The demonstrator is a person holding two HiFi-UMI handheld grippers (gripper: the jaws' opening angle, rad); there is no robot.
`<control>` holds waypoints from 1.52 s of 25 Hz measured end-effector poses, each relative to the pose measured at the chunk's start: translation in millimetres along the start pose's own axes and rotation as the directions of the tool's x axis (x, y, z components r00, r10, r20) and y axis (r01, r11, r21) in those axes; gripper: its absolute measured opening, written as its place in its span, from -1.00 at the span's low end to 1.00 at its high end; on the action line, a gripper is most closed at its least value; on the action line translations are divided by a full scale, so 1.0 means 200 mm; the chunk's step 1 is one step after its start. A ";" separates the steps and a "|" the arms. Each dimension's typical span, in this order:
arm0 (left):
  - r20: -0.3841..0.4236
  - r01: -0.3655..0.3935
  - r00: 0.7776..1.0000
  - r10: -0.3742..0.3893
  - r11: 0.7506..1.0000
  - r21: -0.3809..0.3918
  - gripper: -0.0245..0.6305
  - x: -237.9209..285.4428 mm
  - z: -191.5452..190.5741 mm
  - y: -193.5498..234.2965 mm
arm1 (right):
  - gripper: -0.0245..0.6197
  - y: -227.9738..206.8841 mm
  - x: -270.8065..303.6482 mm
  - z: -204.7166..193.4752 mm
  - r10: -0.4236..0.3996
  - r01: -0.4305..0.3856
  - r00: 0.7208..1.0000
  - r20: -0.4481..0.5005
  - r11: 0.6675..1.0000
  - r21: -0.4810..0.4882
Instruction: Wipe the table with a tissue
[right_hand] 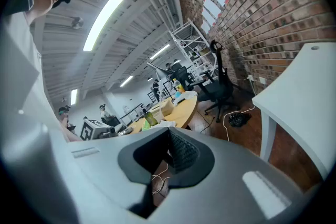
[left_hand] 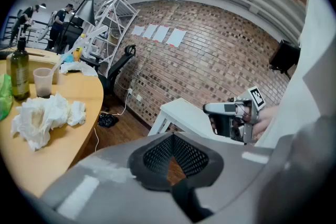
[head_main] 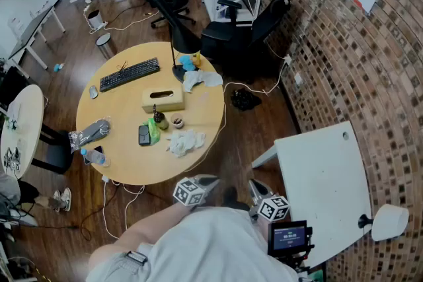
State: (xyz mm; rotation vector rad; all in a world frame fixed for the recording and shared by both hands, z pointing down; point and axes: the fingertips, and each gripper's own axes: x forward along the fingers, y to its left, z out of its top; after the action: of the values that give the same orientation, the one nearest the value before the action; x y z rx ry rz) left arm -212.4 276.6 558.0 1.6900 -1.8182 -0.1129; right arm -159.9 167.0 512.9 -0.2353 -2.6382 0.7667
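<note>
A crumpled white tissue (head_main: 185,142) lies near the front edge of the round wooden table (head_main: 125,162). In the left gripper view the tissue (left_hand: 42,118) sits at the left on the table (left_hand: 79,94). A tan tissue box (head_main: 162,100) stands at the table's middle. Both grippers are held close to the person's body, off the table and short of its edge. The left gripper (head_main: 210,180) (left_hand: 170,165) is shut with nothing in it. The right gripper (head_main: 254,187) (right_hand: 163,165) is shut and empty too, pointing towards the table (right_hand: 184,107).
On the table stand a green bottle (left_hand: 20,71), a cup (left_hand: 43,82), a phone (head_main: 144,135), a keyboard (head_main: 129,73) and another white cloth (head_main: 201,79). A small white table (head_main: 324,175) is at the right by the brick wall. Office chairs (head_main: 251,30) stand beyond.
</note>
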 end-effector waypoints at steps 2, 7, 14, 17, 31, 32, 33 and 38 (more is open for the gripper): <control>-0.005 0.001 1.000 0.000 1.000 0.016 -0.91 0.08 0.07 -0.03 | -0.90 -0.06 0.03 0.09 0.019 -0.020 1.000 -0.013 1.000 -0.023; -0.004 -0.015 1.000 0.015 0.998 0.060 -0.91 0.23 0.20 -0.03 | -0.90 -0.17 0.16 0.19 0.090 -0.096 0.993 -0.073 0.991 -0.090; 0.037 -0.174 0.984 0.174 0.985 -0.007 -0.91 0.11 0.23 0.00 | -0.90 -0.11 0.32 0.18 0.232 -0.269 0.946 -0.227 0.952 -0.145; 0.045 -0.270 0.961 0.272 0.961 -0.060 -0.91 -0.01 0.20 0.09 | -0.90 -0.07 0.43 0.16 0.294 -0.344 0.913 -0.281 0.927 -0.148; 0.164 -0.432 0.874 0.457 0.886 -0.169 -0.91 -0.38 0.29 0.45 | -0.90 0.22 0.94 0.23 0.378 -0.528 0.808 -0.453 0.806 -0.269; 0.180 -0.445 0.862 0.473 0.878 -0.176 -0.91 -0.44 0.31 0.50 | -0.90 0.29 1.00 0.25 0.392 -0.542 0.799 -0.456 0.797 -0.266; 0.196 -0.450 0.854 0.482 0.873 -0.185 -0.91 -0.46 0.32 0.53 | -0.90 0.33 1.03 0.26 0.396 -0.547 0.795 -0.459 0.796 -0.261; 0.273 -0.462 0.816 0.509 0.859 -0.219 -0.91 -0.56 0.35 0.63 | -0.90 0.40 1.13 0.19 0.357 -0.574 0.762 -0.541 0.758 -0.308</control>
State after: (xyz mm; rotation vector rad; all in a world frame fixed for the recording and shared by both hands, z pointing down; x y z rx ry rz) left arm -361.2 374.7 518.9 1.1018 -2.3740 -0.3068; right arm -378.4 275.0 510.2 -1.1269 -2.2597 0.1513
